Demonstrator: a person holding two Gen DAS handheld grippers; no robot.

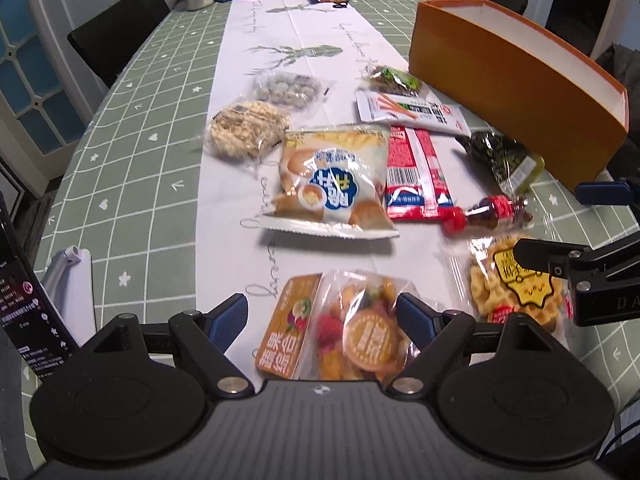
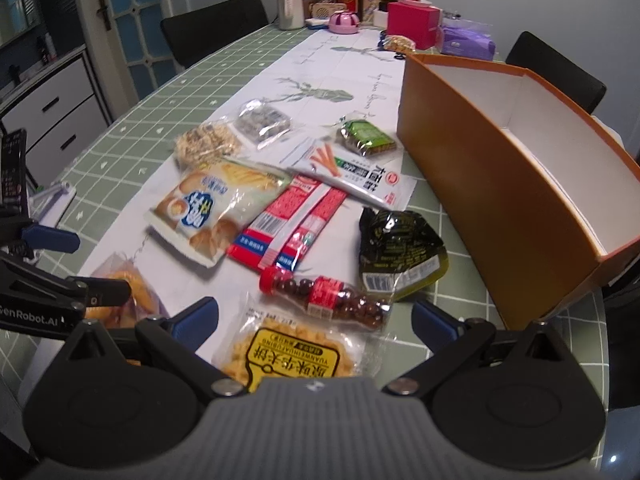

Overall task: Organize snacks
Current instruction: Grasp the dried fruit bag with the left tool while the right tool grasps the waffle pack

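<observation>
My left gripper (image 1: pixel 322 312) is open, low over a dried-fruit bag (image 1: pixel 340 332) that lies between its fingers. My right gripper (image 2: pixel 314 314) is open too, above a waffle pack (image 2: pixel 288 352) and a small bottle of brown beans (image 2: pixel 328 296). Further along the white runner lie a bread-chip bag (image 1: pixel 332 184), a red sausage pack (image 1: pixel 416 172), a black-green pouch (image 2: pixel 396 248), a white carrot-stick pack (image 2: pixel 352 172) and an oat cake (image 1: pixel 248 128). The orange box (image 2: pixel 480 184) stands on the right, white inside, with nothing visible in it.
A phone on a stand (image 1: pixel 24 300) sits at the table's left edge. Bottles, a pink box (image 2: pixel 412 24) and a purple pack crowd the far end. Black chairs (image 2: pixel 216 24) stand around the green checked tablecloth (image 1: pixel 132 152).
</observation>
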